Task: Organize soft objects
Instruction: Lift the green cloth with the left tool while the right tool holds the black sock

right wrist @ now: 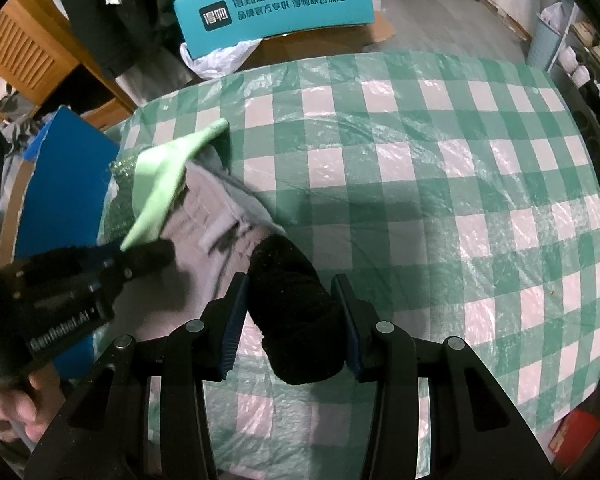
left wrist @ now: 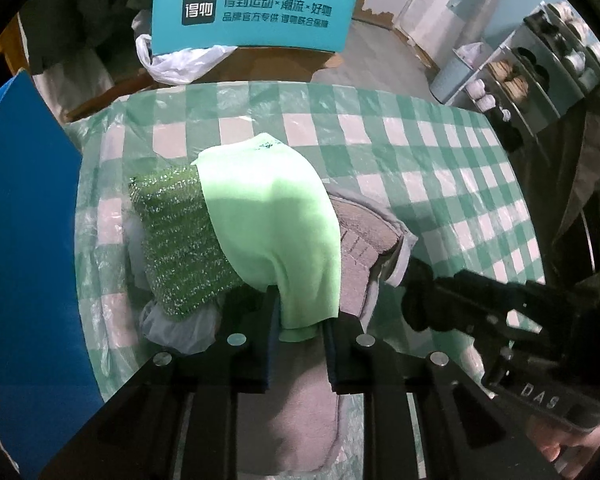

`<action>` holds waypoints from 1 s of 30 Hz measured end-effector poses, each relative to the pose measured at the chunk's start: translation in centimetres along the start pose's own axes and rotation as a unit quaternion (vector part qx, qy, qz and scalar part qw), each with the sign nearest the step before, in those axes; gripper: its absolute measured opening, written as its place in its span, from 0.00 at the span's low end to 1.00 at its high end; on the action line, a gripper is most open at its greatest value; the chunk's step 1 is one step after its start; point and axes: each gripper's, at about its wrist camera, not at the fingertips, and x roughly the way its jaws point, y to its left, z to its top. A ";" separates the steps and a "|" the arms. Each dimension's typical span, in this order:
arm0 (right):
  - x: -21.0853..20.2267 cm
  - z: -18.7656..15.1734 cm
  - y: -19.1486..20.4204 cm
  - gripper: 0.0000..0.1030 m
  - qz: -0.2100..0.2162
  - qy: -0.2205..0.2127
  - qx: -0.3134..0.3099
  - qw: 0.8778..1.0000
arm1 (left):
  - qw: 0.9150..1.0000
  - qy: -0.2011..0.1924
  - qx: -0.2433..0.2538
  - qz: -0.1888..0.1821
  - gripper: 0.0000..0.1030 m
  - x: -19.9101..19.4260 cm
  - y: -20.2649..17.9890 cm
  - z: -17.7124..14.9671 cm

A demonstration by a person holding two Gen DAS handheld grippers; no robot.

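Note:
My left gripper [left wrist: 302, 320] is shut on the lower edge of a light green cloth [left wrist: 268, 216]. The cloth drapes over a sparkly green scrub pad [left wrist: 180, 236] and a grey towel [left wrist: 364, 232] piled at the table's left side. In the right wrist view the left gripper [right wrist: 140, 254] holds that green cloth [right wrist: 160, 176] up over the grey towel [right wrist: 204, 216]. My right gripper [right wrist: 290, 284] is shut on a black fuzzy sock-like roll [right wrist: 296, 320], just right of the pile. From the left wrist view the right gripper [left wrist: 414, 280] sits beside the towel's corner.
The table wears a green-and-white checked plastic cover [right wrist: 420, 160]. A blue board [left wrist: 24, 220] stands at its left edge. Beyond the far edge are a teal box [left wrist: 252, 12] and a white plastic bag [left wrist: 180, 60]. Shelves [left wrist: 540, 60] stand at the right.

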 end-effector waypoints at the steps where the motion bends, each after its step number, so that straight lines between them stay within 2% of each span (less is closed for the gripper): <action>1: -0.1 0.0 0.0 0.40 0.002 -0.002 0.001 1.000 | 1.000 0.000 0.005 0.003 0.19 -0.1 -0.2 -0.1; 8: -0.5 0.1 0.5 0.40 0.007 -0.010 -0.003 1.000 | 1.000 -0.003 -0.020 -0.003 0.19 -0.5 0.9 0.2; 12: -0.5 0.1 0.6 0.40 0.007 -0.009 -0.004 1.000 | 1.000 -0.003 -0.020 0.000 0.23 -0.7 1.0 0.4; 18: -0.4 0.0 0.7 0.40 0.007 -0.008 -0.007 1.000 | 1.000 -0.004 -0.025 0.004 0.24 -0.3 1.3 0.6; 20: -0.4 -0.1 0.7 0.40 0.007 -0.006 -0.006 1.000 | 1.000 -0.008 -0.025 0.005 0.19 -0.3 1.4 0.6; 21: -0.3 0.0 0.7 0.40 0.006 -0.005 -0.006 1.000 | 1.000 -0.012 -0.027 0.006 0.09 -0.4 1.5 0.7; 22: -0.3 0.0 0.7 0.40 0.006 -0.005 -0.005 1.000 | 1.000 -0.014 -0.027 0.006 0.07 -0.5 1.5 0.7; 30: -0.6 0.2 0.9 0.40 0.006 -0.012 -0.009 1.000 | 0.998 -0.050 -0.015 0.018 0.04 -2.3 1.3 1.1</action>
